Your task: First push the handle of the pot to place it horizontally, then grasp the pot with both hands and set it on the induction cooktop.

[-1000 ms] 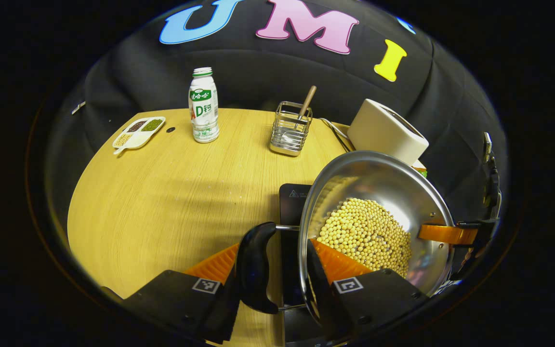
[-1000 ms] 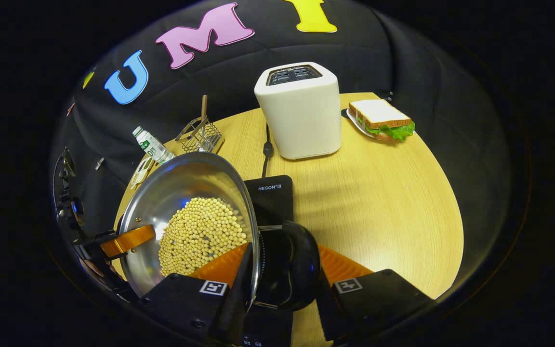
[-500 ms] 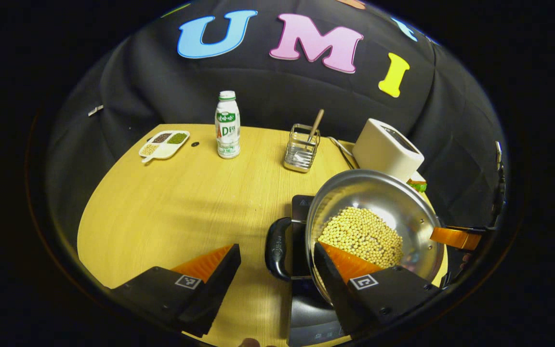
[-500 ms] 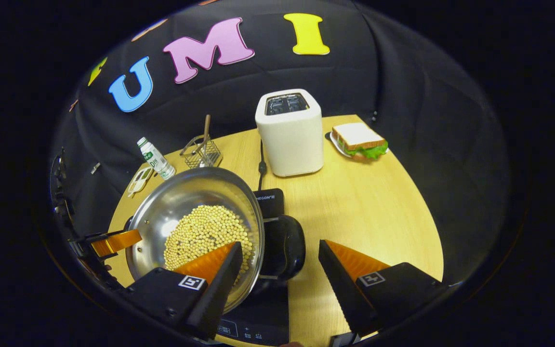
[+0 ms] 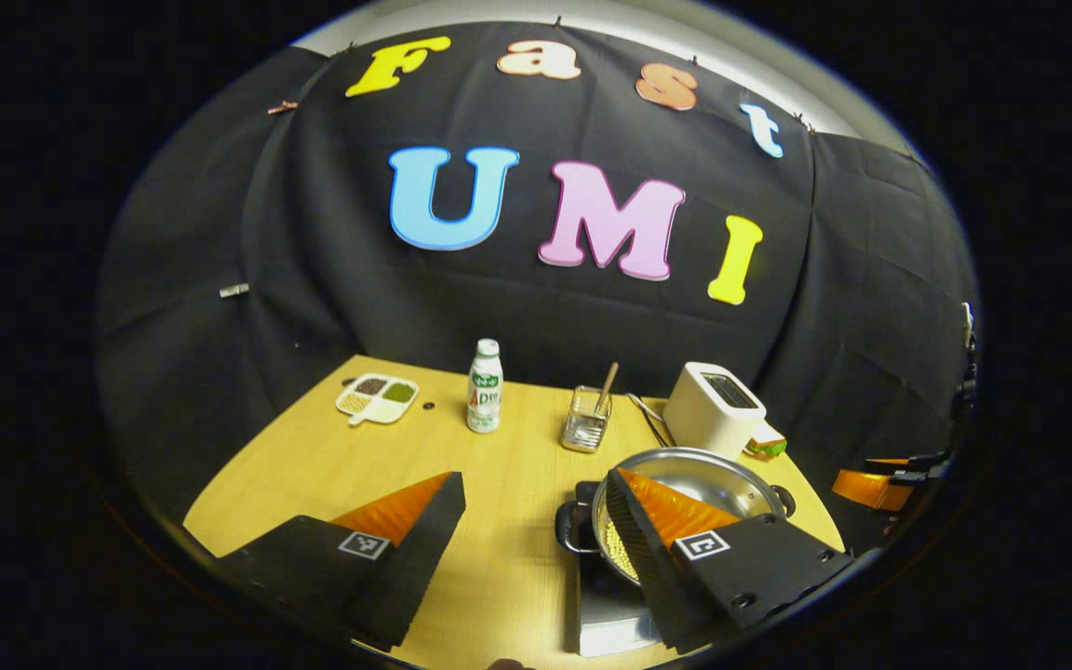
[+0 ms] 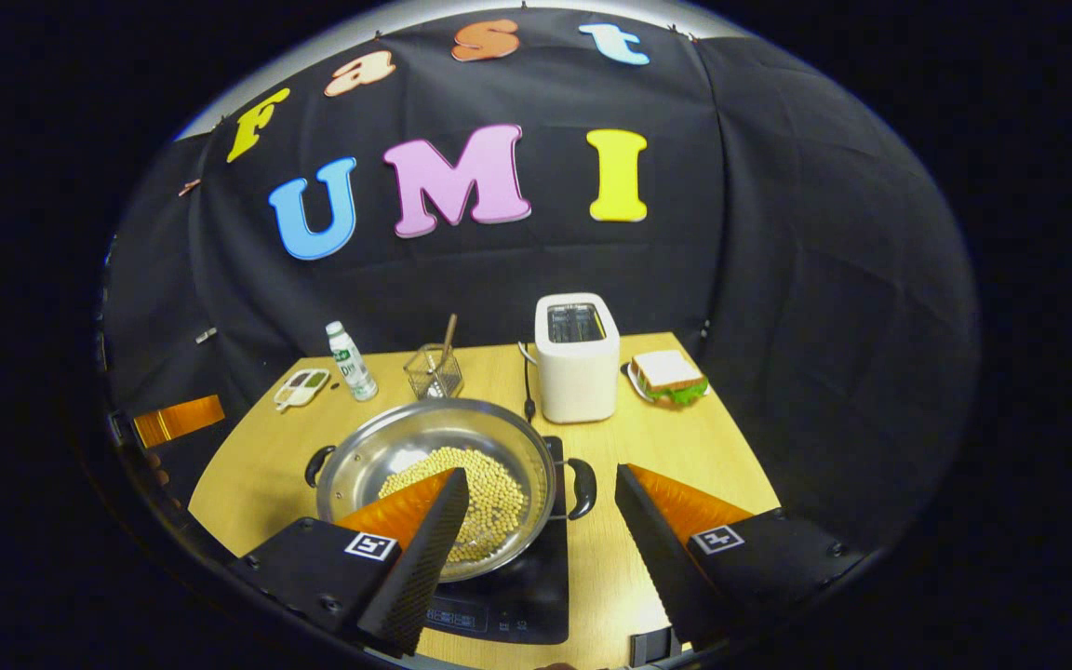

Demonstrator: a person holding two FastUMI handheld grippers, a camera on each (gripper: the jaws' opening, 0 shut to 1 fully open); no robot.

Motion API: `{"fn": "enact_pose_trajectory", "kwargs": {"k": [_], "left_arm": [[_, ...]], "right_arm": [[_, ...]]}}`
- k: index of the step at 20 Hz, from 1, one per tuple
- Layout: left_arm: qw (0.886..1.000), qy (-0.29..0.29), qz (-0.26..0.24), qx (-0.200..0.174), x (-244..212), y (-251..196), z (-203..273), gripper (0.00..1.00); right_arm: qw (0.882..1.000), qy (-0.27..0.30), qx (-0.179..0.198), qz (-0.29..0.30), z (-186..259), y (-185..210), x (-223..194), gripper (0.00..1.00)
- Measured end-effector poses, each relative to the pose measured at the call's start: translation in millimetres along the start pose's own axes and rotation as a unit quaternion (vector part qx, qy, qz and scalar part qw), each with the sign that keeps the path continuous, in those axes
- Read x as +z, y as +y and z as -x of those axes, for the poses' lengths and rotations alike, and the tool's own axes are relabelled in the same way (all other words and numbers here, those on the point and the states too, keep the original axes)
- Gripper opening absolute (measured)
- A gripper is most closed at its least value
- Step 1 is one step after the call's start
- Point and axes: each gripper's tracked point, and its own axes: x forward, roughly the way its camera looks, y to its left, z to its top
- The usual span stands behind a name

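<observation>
On the pale wooden round table (image 6: 722, 447), going left to right in the right gripper view: a small white divided dish of beans (image 6: 302, 385), a white plastic bottle with a green label (image 6: 351, 361), a wire utensil basket holding a wooden-handled tool (image 6: 434, 368), a white two-slot toaster (image 6: 577, 356), and a sandwich with lettuce on a small plate (image 6: 669, 376).

The shiny steel pot holding yellow soybeans (image 6: 406, 447) sits on the black flat induction cooktop (image 6: 536, 586), near the front of the table. Its two black side handles (image 6: 581, 488) stick out level, one at each side.

The left gripper (image 5: 536, 530) hovers above the table with its fingers spread wide, holding nothing; the pot (image 5: 713, 479) lies beyond its right finger. The right gripper (image 6: 541, 535) is likewise spread wide and empty, raised above the pot's near rim and right handle, touching neither.
</observation>
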Motion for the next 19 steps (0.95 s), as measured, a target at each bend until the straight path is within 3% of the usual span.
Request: {"fn": "enact_pose_trajectory", "kwargs": {"k": [5, 10, 15, 19], "left_arm": [[0.996, -0.067, -0.052, 0.014, 26.2, 14.5, 59.8, 0.95], [0.994, -0.091, -0.049, 0.036, 17.8, 23.2, 117.4, 0.95], [0.989, -0.126, -0.017, 0.077, 3.0, 41.7, 159.3, 0.95], [0.989, -0.121, 0.009, 0.080, -13.4, 45.3, 170.5, 0.95]], "right_arm": [[0.994, -0.110, -0.015, -0.013, 51.6, 14.2, 44.1, 0.98], [0.983, -0.185, -0.016, -0.018, 104.9, 23.2, 58.1, 0.98], [0.981, -0.189, -0.029, 0.016, 133.2, 17.5, 31.2, 1.00], [0.984, -0.174, -0.036, 0.016, 142.2, 11.7, 13.8, 0.98]]}}
